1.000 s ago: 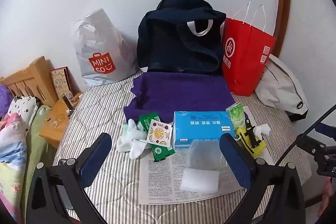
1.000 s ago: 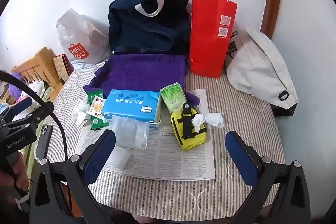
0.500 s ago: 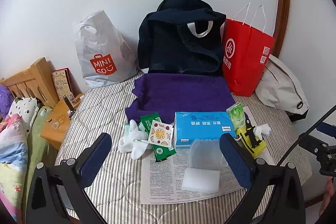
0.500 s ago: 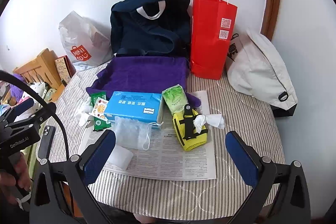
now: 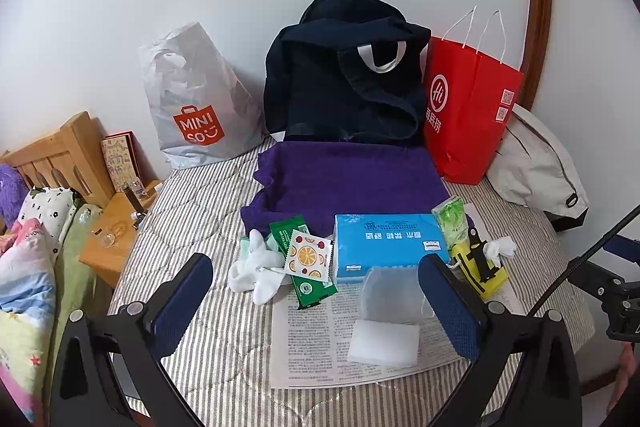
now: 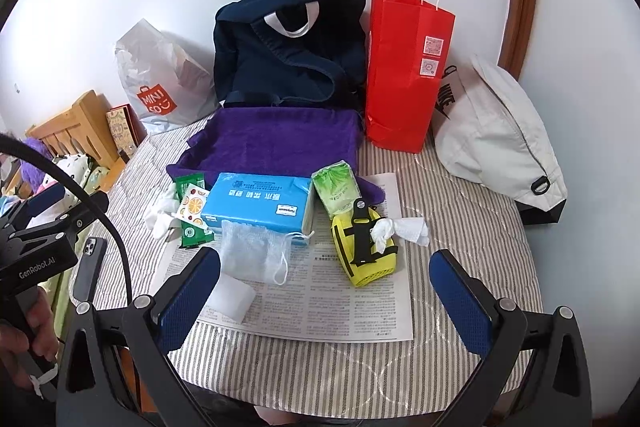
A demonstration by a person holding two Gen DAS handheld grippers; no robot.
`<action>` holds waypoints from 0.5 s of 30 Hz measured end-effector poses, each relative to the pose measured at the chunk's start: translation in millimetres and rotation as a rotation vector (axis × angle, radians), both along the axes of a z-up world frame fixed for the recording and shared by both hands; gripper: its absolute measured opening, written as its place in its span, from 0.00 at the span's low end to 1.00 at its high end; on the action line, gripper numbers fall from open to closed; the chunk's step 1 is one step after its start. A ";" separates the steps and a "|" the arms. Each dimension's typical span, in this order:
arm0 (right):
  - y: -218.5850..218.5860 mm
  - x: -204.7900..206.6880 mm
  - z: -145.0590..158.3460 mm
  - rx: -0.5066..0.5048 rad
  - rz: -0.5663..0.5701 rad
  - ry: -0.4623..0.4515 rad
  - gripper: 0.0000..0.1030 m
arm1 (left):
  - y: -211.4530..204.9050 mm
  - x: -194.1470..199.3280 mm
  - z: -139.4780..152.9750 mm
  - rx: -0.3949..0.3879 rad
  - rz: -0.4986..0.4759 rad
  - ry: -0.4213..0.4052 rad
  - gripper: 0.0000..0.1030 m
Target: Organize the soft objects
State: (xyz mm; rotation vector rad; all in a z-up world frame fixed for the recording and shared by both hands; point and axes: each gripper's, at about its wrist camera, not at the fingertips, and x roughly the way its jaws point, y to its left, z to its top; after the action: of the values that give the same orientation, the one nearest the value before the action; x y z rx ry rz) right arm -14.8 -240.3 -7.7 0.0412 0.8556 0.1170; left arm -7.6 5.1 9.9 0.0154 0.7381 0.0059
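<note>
Striped quilted bed surface (image 6: 460, 187), newspaper (image 6: 320, 303), white wall (image 5: 120, 7) behind

My left gripper (image 5: 316, 301) and right gripper (image 6: 326, 297) look alike: black frames with silver screws, jaws faced with textured blue pads (image 6: 188, 297). In the right wrist view, a black cable (image 6: 100, 223) curves past white "GenRobot.AI" lettering, with bare-skinned fingers (image 6: 38, 331) beneath.
</note>
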 end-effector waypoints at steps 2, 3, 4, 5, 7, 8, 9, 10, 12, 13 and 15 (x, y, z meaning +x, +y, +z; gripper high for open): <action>0.0 -0.6 -0.3 -0.001 0.000 -0.001 1.00 | 0.1 -1.3 -0.6 -0.002 0.001 -0.001 1.00; 0.0 -0.7 -0.2 -0.001 0.002 -0.001 1.00 | 0.2 -1.9 -0.5 -0.002 0.002 -0.002 1.00; 0.3 -2.0 -0.5 -0.002 0.004 -0.004 1.00 | 0.1 -2.3 -1.1 -0.001 0.002 -0.002 1.00; 0.2 -2.9 -0.5 -0.001 0.003 -0.006 1.00 | 0.3 -2.4 -1.1 0.001 0.002 -0.001 1.00; -0.2 -3.5 -0.4 0.001 0.004 -0.008 1.00 | 0.7 -4.3 -1.4 0.004 0.003 -0.005 1.00; -0.3 -4.3 -0.3 0.003 0.005 -0.011 1.00 | 1.1 -4.9 -0.7 0.004 0.005 -0.008 1.00; 0.2 -5.5 -0.3 0.002 0.005 -0.013 1.00 | 1.5 -5.4 -0.1 0.003 0.006 -0.009 1.00; 0.2 -6.0 -0.1 0.001 0.005 -0.014 1.00 | 1.5 -6.5 -0.2 0.003 0.006 -0.011 1.00; 0.3 -7.2 0.1 0.002 0.007 -0.015 1.00 | 1.8 -6.9 0.1 0.005 0.005 -0.013 1.00; 0.5 -7.5 0.3 0.002 0.007 -0.015 1.00 | 1.4 -6.8 -0.1 0.005 0.006 -0.011 1.00; 0.9 -7.3 0.6 0.002 0.007 -0.016 1.00 | 1.9 -7.2 0.2 0.004 0.006 -0.012 1.00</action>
State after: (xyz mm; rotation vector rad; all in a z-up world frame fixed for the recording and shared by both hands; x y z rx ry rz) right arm -22.0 -239.4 -7.1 0.0396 0.8400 0.1248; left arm -14.9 7.0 10.1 0.0172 0.7261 0.0133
